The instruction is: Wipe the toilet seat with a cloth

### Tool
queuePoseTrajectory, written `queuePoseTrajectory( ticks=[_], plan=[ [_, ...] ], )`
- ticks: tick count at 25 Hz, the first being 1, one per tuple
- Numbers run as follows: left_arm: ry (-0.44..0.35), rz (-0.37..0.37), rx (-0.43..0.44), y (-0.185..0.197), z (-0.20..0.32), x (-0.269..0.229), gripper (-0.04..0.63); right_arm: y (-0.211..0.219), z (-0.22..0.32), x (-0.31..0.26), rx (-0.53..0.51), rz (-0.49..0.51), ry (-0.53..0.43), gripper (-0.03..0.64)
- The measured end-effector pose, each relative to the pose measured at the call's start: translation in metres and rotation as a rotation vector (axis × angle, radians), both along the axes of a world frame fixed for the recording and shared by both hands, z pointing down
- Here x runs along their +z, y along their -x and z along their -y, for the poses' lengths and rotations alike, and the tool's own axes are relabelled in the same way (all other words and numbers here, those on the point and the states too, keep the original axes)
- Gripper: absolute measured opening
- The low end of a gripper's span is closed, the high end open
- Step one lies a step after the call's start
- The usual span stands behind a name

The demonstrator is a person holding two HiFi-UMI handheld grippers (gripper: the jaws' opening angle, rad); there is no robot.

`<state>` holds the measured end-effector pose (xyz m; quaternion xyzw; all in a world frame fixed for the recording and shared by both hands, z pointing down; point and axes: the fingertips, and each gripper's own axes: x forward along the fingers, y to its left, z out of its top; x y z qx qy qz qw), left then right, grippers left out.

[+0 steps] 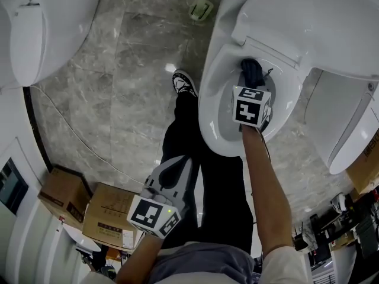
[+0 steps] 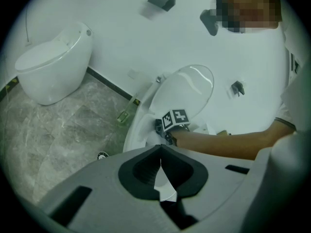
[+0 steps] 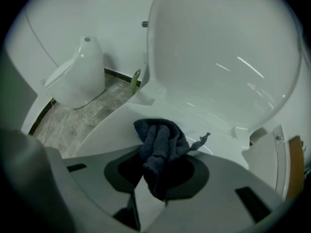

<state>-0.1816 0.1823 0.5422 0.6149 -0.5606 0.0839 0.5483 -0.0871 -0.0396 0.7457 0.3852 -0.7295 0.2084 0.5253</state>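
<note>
A white toilet stands at the upper right of the head view with its lid raised and its seat rim bare. My right gripper points down over the back of the bowl, shut on a bunched dark blue cloth. In the right gripper view the cloth hangs out of the right gripper onto the seat near the hinge, below the lid. My left gripper is held low by the person's legs, shut and holding nothing. The left gripper faces the toilet from a distance.
A second white toilet sits at the upper left on the grey marble floor. Cardboard boxes lie at the lower left. A green object rests on the floor behind the bowl. Another white toilet piece stands at the right. The person's shoe is beside the bowl.
</note>
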Motion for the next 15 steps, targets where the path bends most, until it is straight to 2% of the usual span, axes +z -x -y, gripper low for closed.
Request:
queuePoseTrajectory(
  ticks=[5,15],
  plan=[
    [-0.007,0.020,0.005,0.012,0.004,-0.002,0.011,0.019,-0.016,-0.006,-0.179,-0.034,-0.049,0.098],
    [-0.009,0.076,0.001,0.048,0.005,0.000,0.011,0.046,-0.058,-0.010,-0.513,-0.069,-0.060,0.098]
  ],
)
